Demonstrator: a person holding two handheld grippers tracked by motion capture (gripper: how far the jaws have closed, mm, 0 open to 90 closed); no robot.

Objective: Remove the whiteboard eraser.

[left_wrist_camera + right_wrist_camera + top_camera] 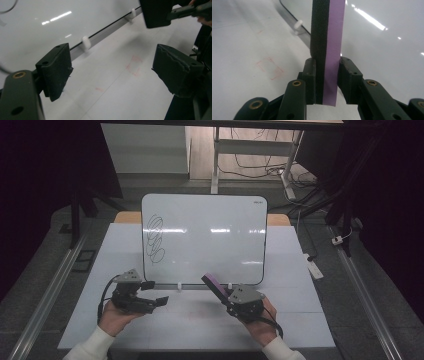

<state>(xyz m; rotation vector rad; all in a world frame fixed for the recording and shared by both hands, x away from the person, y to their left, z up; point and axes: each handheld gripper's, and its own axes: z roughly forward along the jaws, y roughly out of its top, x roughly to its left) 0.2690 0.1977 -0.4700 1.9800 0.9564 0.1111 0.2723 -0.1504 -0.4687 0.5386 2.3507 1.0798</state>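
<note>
A whiteboard [210, 240] stands propped on the white table [200, 320], with black scribbles [155, 240] down its left side. My right gripper [226, 297] is shut on an eraser [214, 286] with a black felt side and a purple side, held just in front of the board's lower edge. In the right gripper view the eraser [327, 37] rises upright between the jaws of the right gripper [327, 80], beside the whiteboard [387, 50]. My left gripper [156, 292] is open near the board's lower left corner. The left gripper [117, 70] holds nothing, facing the whiteboard [37, 25] and eraser [156, 12].
White clips [179, 285] support the board's bottom edge. Faint red marks [133, 65] lie on the table in front of it. Behind the table are desk legs and loose cables [260, 167] on the floor. A power strip [315, 267] lies at the right.
</note>
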